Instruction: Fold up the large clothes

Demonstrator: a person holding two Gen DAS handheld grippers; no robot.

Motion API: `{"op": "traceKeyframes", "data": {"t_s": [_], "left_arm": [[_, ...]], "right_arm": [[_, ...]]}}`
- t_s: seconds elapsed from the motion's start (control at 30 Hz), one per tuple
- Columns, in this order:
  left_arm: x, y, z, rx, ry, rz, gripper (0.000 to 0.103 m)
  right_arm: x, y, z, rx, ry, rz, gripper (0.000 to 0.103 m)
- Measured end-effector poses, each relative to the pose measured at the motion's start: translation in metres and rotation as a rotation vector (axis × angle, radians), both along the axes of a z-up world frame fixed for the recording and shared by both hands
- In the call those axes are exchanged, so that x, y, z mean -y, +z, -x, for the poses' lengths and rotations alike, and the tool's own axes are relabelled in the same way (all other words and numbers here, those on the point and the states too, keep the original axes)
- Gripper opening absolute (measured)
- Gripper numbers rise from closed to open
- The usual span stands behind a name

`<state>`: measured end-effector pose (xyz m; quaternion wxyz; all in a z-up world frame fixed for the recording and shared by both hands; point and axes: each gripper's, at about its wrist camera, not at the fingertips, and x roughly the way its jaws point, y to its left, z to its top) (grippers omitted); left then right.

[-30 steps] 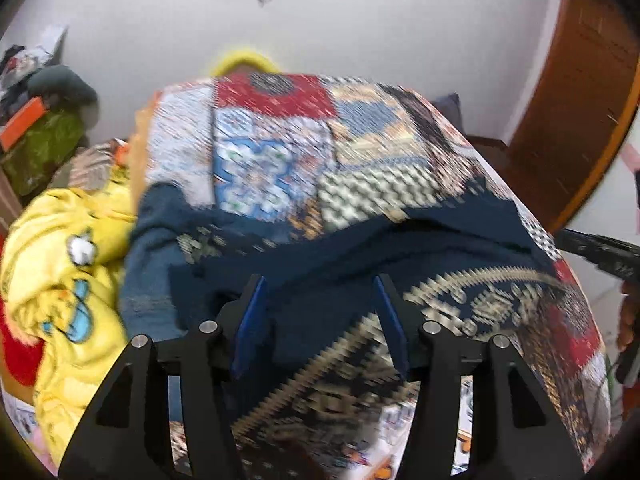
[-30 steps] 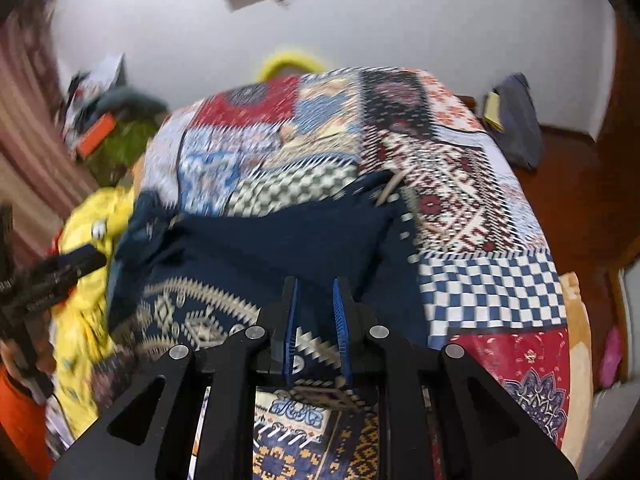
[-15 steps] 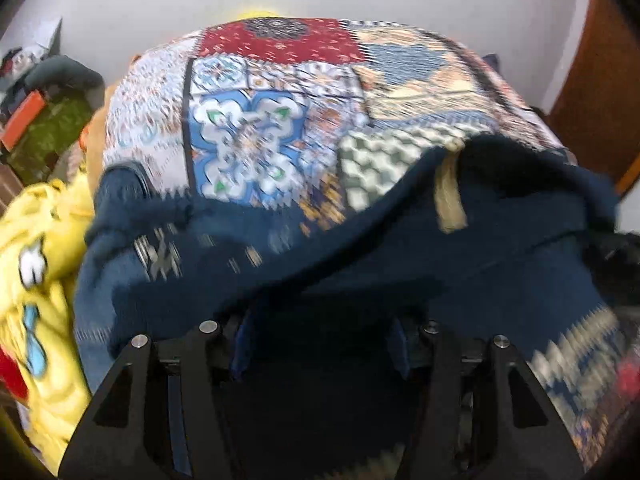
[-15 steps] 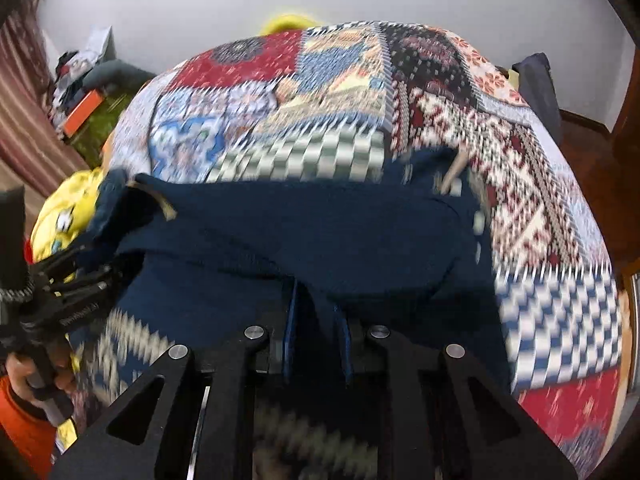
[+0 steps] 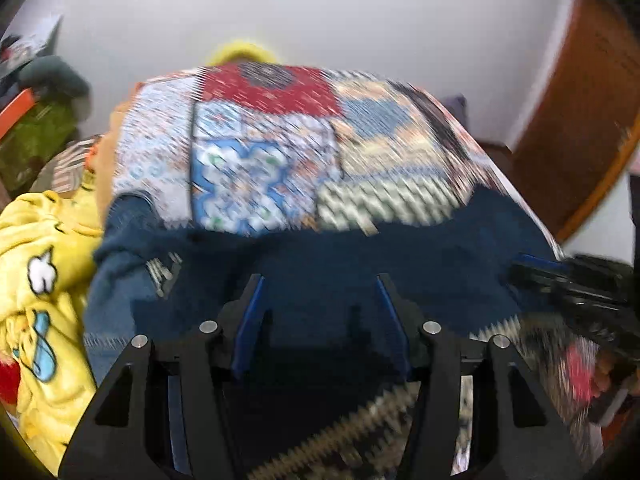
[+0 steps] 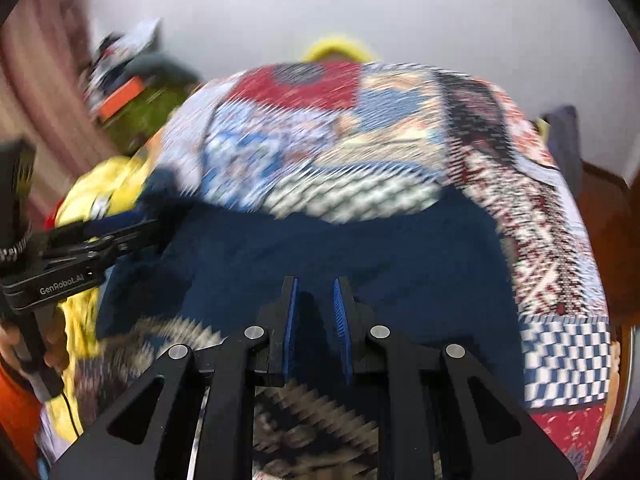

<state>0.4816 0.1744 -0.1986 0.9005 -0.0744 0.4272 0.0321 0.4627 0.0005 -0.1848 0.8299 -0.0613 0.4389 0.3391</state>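
Note:
A large navy garment (image 5: 360, 264) with a beige patterned border lies spread on the patchwork-covered bed (image 5: 264, 152); it also shows in the right wrist view (image 6: 340, 256). My left gripper (image 5: 320, 284) is open, its blue pads wide apart just above the navy cloth, holding nothing. My right gripper (image 6: 316, 286) has its pads a narrow gap apart over the cloth, and nothing shows between them. Each gripper shows in the other's view: the right one (image 5: 568, 284) at the garment's right edge, the left one (image 6: 92, 256) at its left edge. Both views are motion-blurred.
A yellow cartoon-print blanket (image 5: 44, 280) is heaped left of the bed. Clutter with an orange box (image 5: 20, 108) lies at the far left. A wooden door (image 5: 580, 120) stands on the right. A dark cloth (image 6: 564, 140) hangs off the bed's far right side.
Both grippers pulled back from the far fold. The garment's folded half now lies flat over the rest. The left pads stand clear of the cloth, and the right pads have opened slightly.

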Motion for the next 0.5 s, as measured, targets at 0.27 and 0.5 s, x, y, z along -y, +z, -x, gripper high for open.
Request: {"op": "traceKeyframes", "data": {"t_s": [0.27,0.5], "left_arm": [[0.040,-0.053,0.046,-0.093,-0.046,-0.188,0.066],[-0.001,-0.067,0.097,-0.087,0.114,-0.218,0.074]], "right_arm": [[0.031,-0.027,0.014,0.009,-0.125,0.106,0.081],[0.093,-0.031,0.018,-0.041,-0.192,0.107,0.081]]}}
